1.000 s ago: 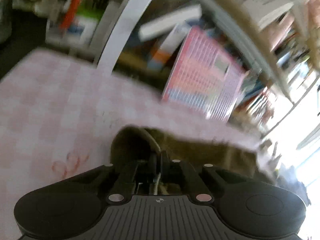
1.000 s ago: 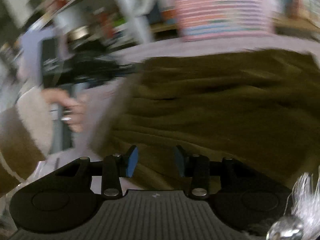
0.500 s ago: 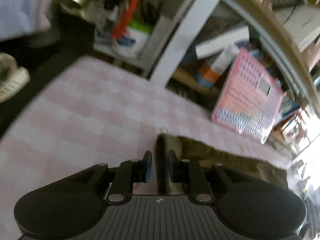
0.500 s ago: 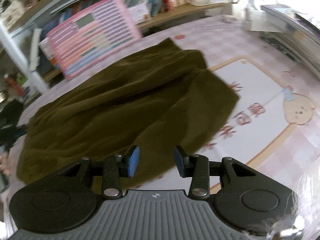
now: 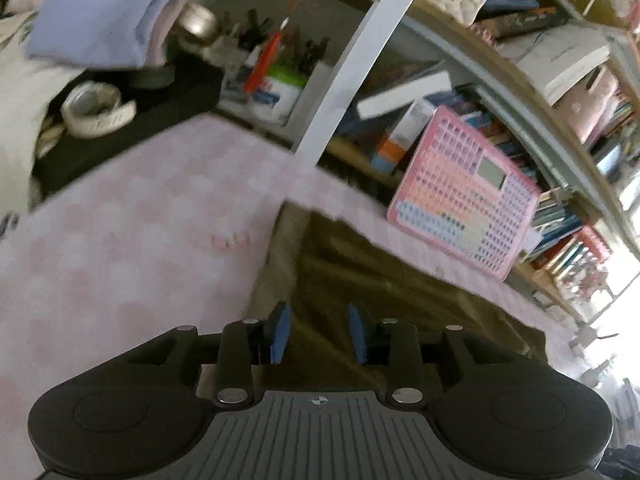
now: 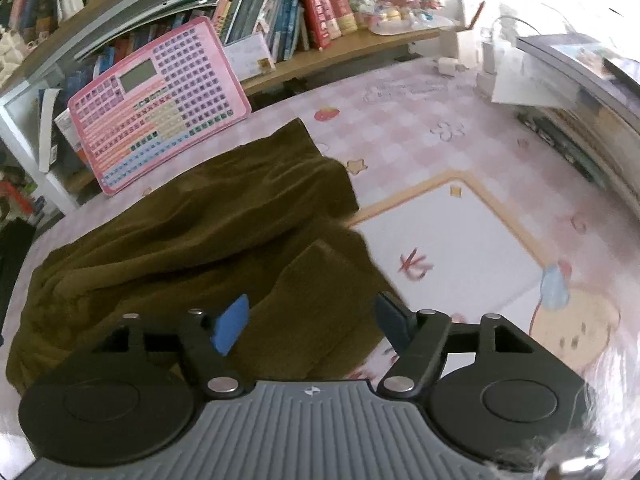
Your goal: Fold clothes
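You have one olive-brown garment point(image 6: 192, 232) lying crumpled on the pink checked tabletop point(image 6: 420, 144), beside one pink keyboard toy point(image 6: 160, 100). Your left gripper point(image 5: 319, 332) and right gripper point(image 6: 308, 324) hover over it, jaws opening, pinching nothing.

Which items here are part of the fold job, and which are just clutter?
Job:
- olive-brown garment, lying on the pink checked table cover
- left gripper, jaws opening over the garment's edge, gripping nothing
- right gripper, jaws opening, cloth under them, not pinched

Lying about:
- pink keypad board leaning on the shelf
- books
- pen pot
- tape roll
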`<state>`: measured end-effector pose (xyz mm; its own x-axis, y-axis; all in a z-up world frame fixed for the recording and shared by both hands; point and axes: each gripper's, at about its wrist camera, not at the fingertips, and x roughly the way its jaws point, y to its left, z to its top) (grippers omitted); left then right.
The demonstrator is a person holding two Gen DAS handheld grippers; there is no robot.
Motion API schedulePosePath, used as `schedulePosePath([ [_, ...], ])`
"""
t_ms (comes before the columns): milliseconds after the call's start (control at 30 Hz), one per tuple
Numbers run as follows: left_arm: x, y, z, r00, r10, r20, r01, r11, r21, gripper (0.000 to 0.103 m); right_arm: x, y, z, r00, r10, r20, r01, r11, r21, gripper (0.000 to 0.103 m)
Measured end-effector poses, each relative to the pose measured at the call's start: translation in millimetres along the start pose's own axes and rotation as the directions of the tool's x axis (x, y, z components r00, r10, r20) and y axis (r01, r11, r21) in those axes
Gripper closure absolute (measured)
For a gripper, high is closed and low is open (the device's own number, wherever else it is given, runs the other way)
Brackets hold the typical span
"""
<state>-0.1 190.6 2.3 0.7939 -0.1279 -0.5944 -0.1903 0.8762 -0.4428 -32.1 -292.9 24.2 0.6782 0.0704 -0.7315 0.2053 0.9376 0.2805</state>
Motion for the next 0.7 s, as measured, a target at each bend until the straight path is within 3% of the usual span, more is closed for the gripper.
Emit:
schedulePosePath([
  [100, -9, -31, -28, 0.999, 0.045, -0.015, -0.045, 0.999, -0.013, 0.070, 4, -15, 6, 0.998, 0.054, -0.023, -0.055, 0.998, -0.040, 0.033],
  [200, -25, -60, -58, 0.997, 0.075, -0.011, -0.075, 0.997, -0.009, 0.052, 8, -29, 9, 0.994, 0.099, -0.051, -0.102, 0.992, -0.072, 0.033],
  [400, -52, -95, -109, 0.991, 0.128, -0.038, -0.129, 0.992, -0.010, 0.045, 14, -43, 14, 0.983, 0.162, -0.084, -0.172, 0.976, -0.135, 0.033],
  [633, -56, -110, -128, 0.985, 0.161, -0.070, -0.163, 0.986, -0.023, 0.043, 22, -42, 14, 0.971, 0.198, -0.131, -0.220, 0.959, -0.181, 0.032],
  [667, -57, -112, -129, 0.985, 0.161, -0.066, -0.163, 0.986, -0.018, 0.043, 26, -41, 12, 0.970, 0.195, -0.147, -0.221, 0.956, -0.193, 0.033],
  [700, -58, -113, -129, 0.985, 0.162, -0.064, -0.164, 0.986, -0.017, 0.043, 30, -40, 10, 0.968, 0.191, -0.163, -0.223, 0.953, -0.205, 0.042],
])
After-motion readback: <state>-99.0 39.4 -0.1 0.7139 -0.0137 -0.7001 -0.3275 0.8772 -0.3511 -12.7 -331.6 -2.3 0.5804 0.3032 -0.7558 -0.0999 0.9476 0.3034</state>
